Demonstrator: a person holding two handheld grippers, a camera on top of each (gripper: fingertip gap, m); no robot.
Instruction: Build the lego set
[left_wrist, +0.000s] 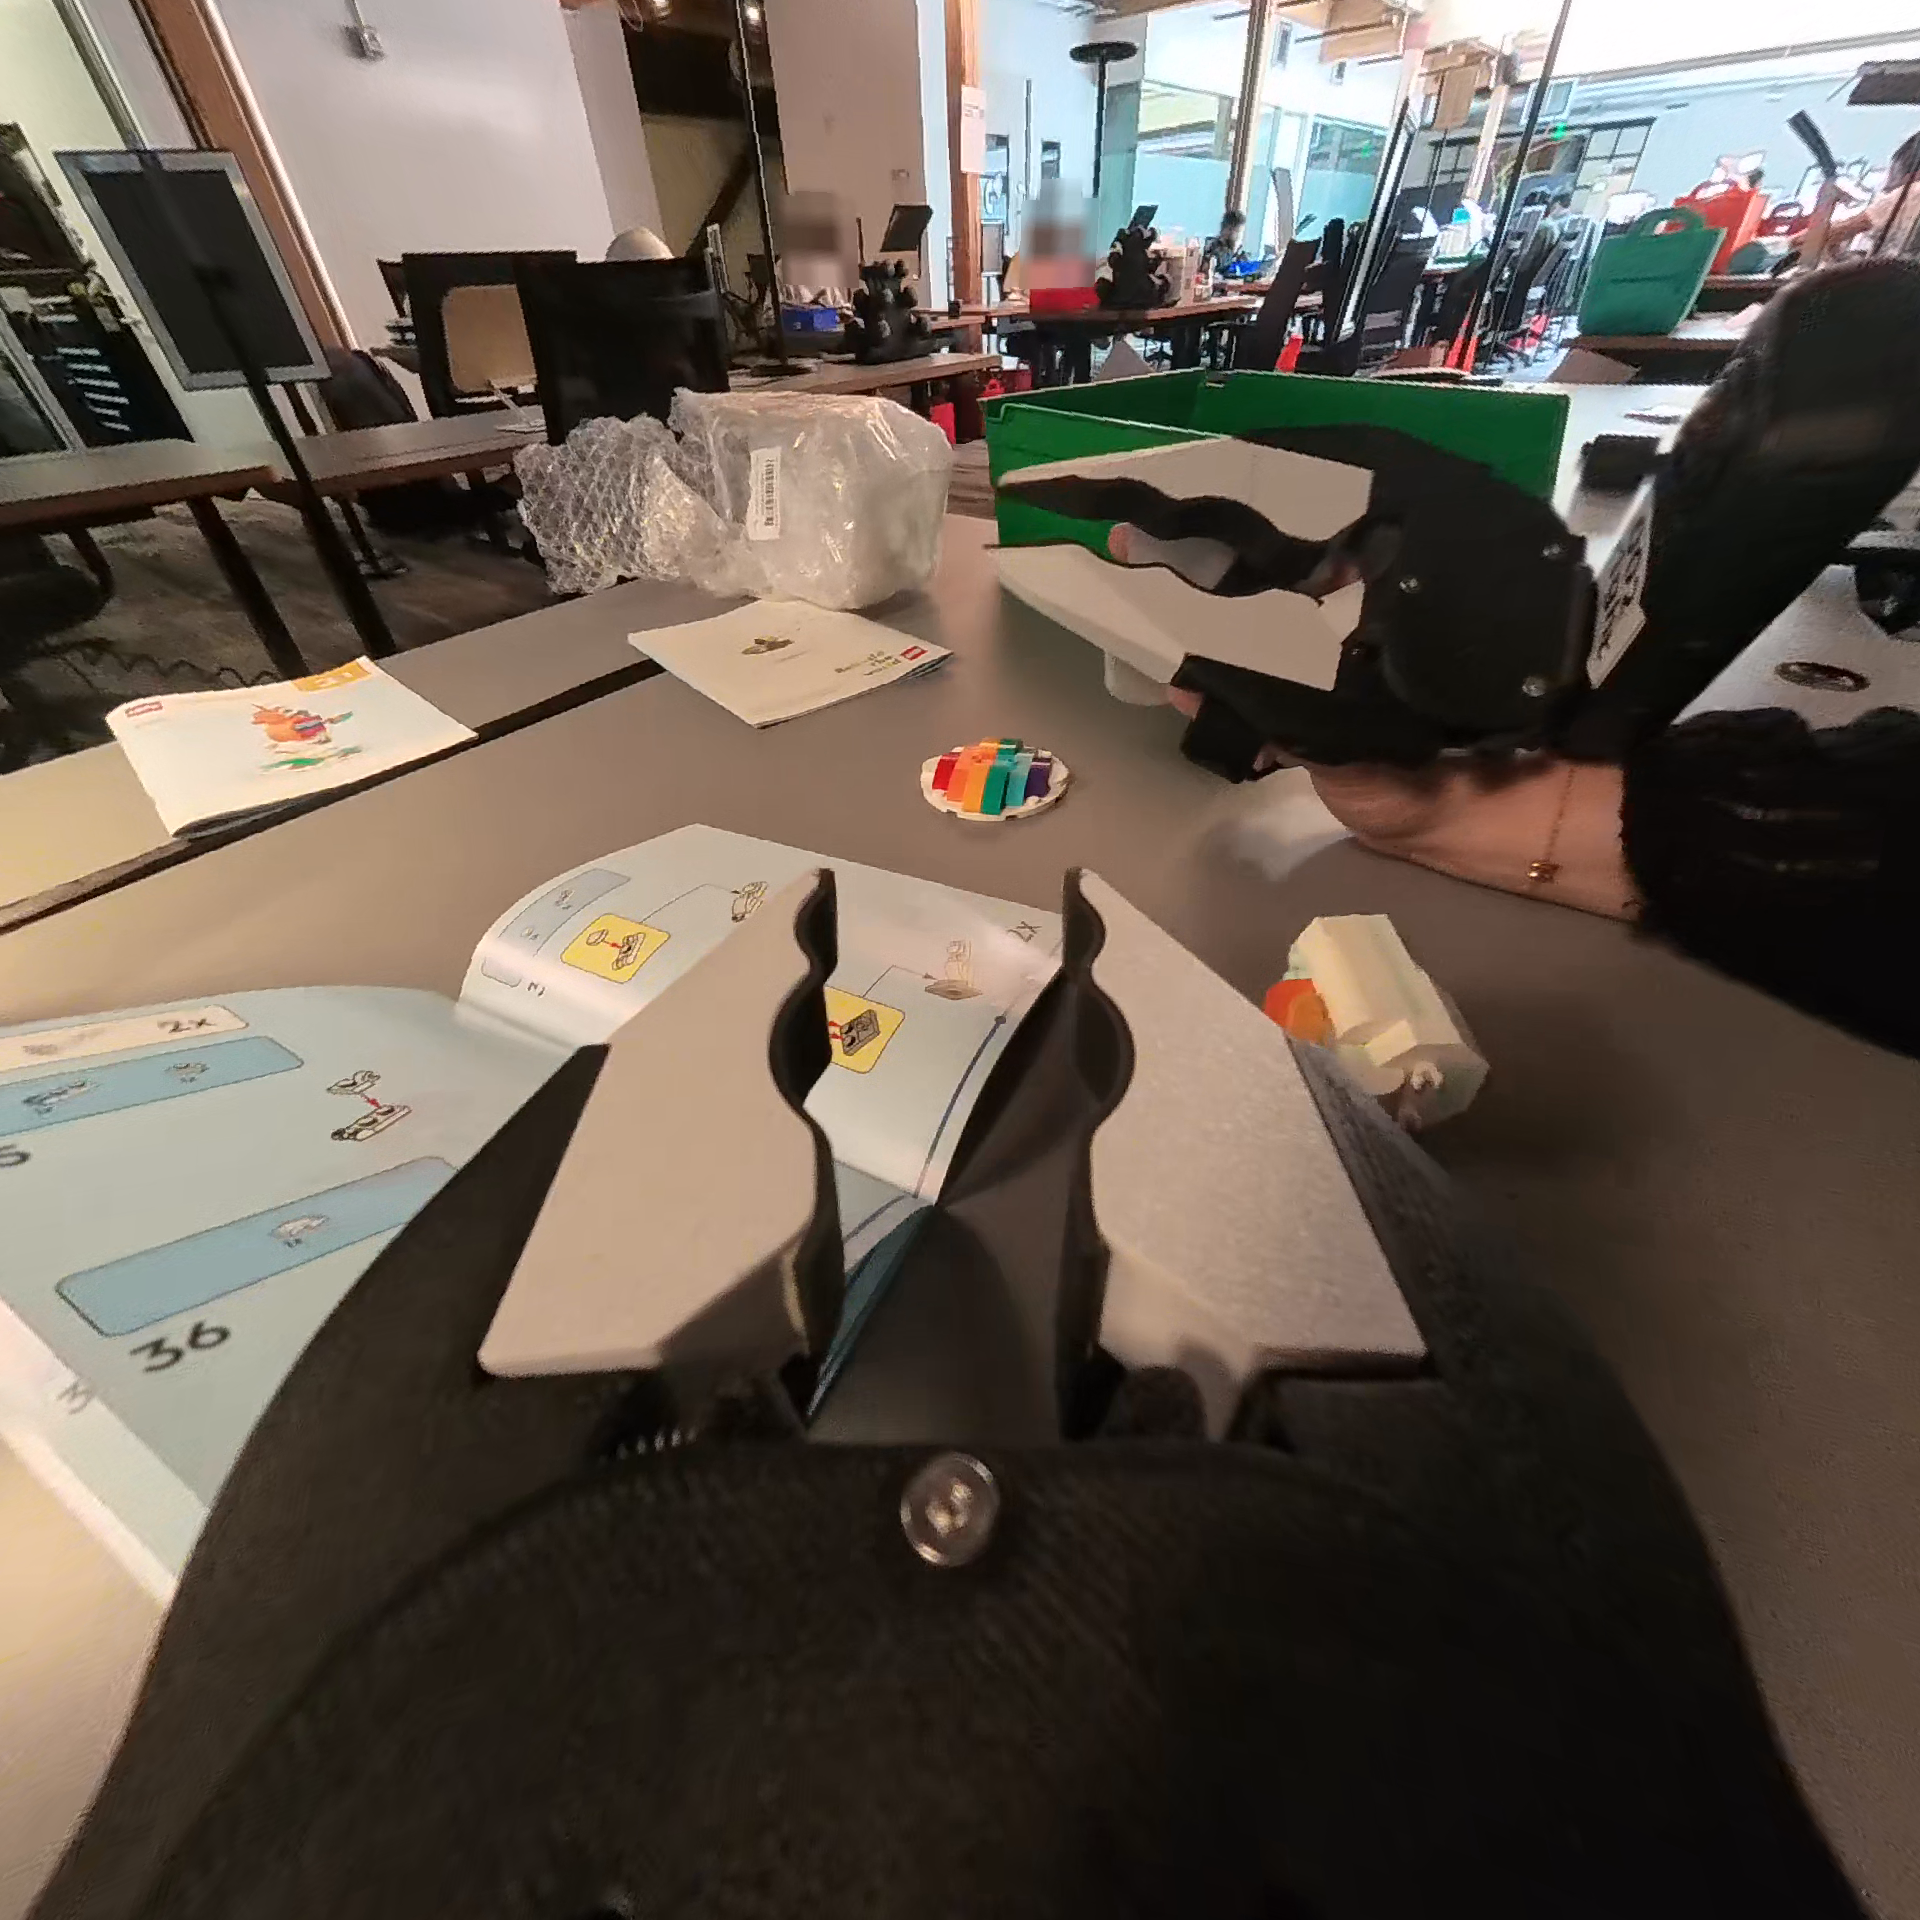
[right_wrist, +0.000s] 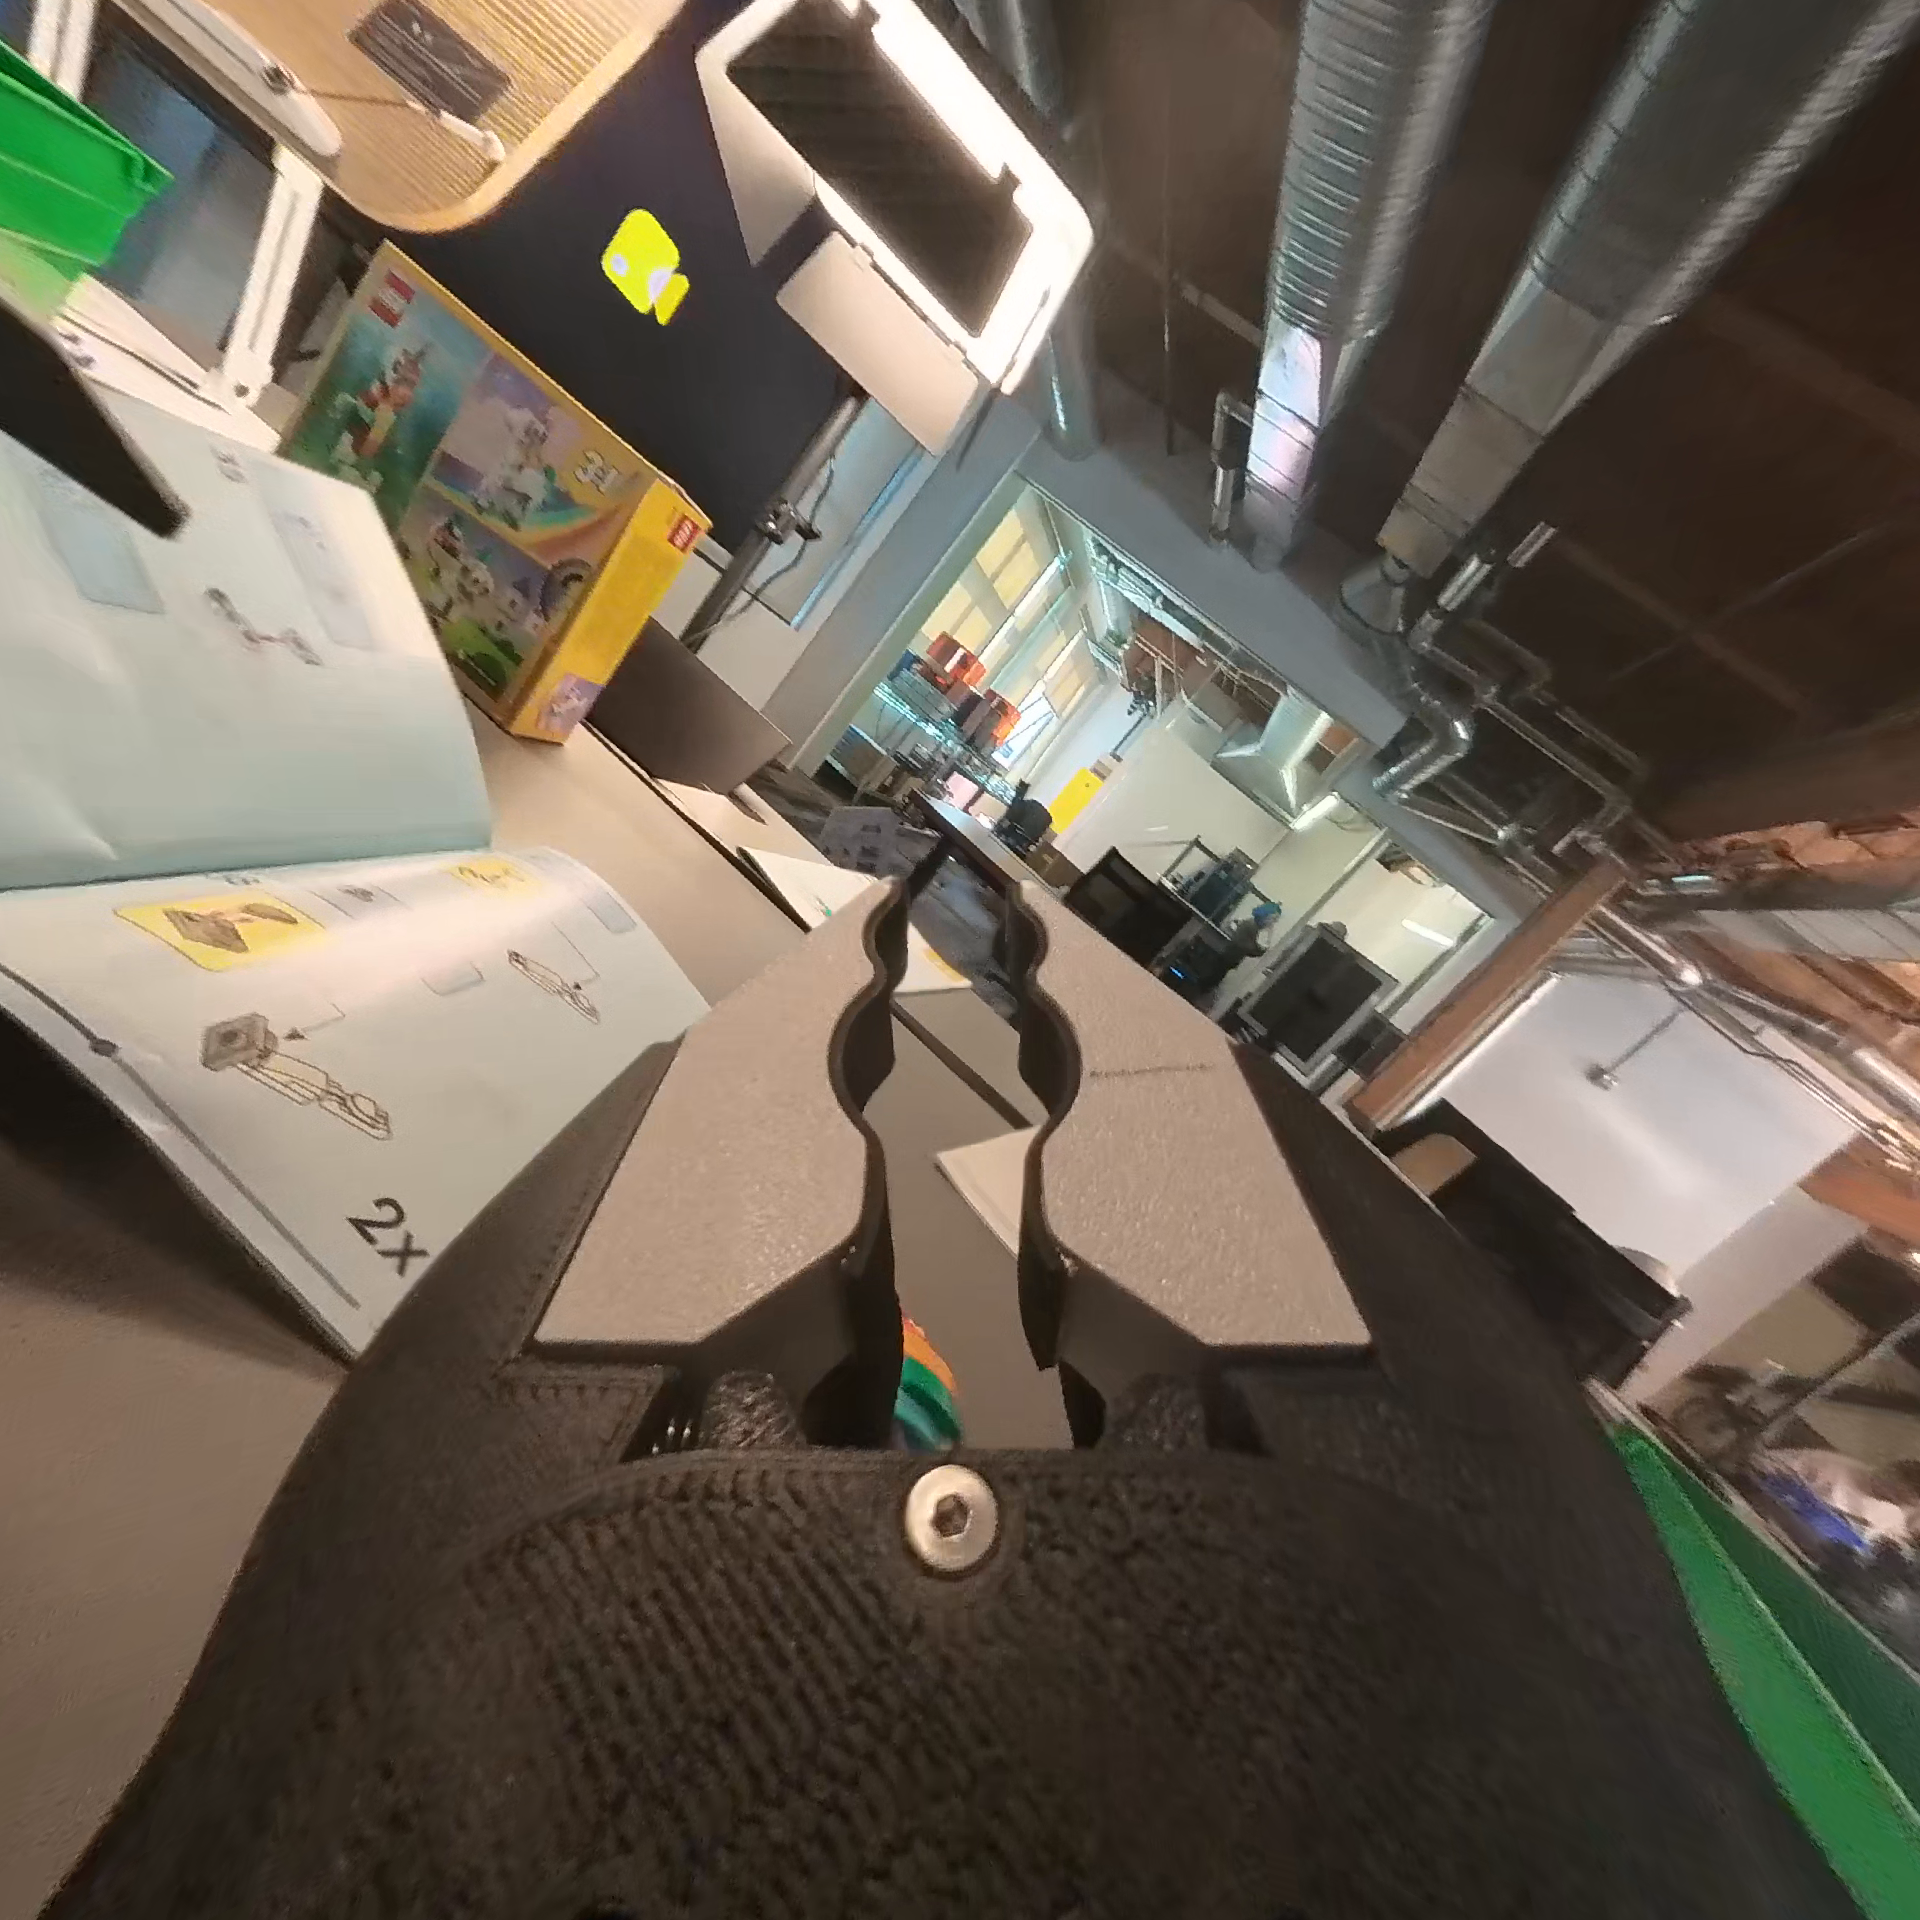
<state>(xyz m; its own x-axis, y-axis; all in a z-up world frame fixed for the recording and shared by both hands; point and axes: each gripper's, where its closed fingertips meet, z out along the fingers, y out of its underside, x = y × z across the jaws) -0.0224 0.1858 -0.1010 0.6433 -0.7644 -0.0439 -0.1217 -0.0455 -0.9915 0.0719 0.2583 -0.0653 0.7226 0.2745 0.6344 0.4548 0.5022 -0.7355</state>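
Observation:
My left gripper (left_wrist: 951, 894) is open and empty, low over the open instruction booklet (left_wrist: 312, 1091) on the grey table (left_wrist: 1558, 1351). A white brick assembly with an orange part (left_wrist: 1371, 1013) lies just right of its right finger. A round white plate with a rainbow of bricks (left_wrist: 994, 781) sits further out. My right gripper (left_wrist: 1003, 520) is turned on its side above the table at upper right. In its own view the right gripper (right_wrist: 961, 894) has a narrow gap and nothing between its fingertips. The rainbow bricks (right_wrist: 925, 1382) show through that gap.
A green bin (left_wrist: 1278, 416) stands behind the right gripper. Crumpled clear plastic bags (left_wrist: 748, 488) lie at the back. Two closed booklets (left_wrist: 281, 738) (left_wrist: 790, 655) lie on the table. The set's box (right_wrist: 499, 540) stands beyond the open booklet (right_wrist: 312, 987). A hand (left_wrist: 1475, 831) rests on the table.

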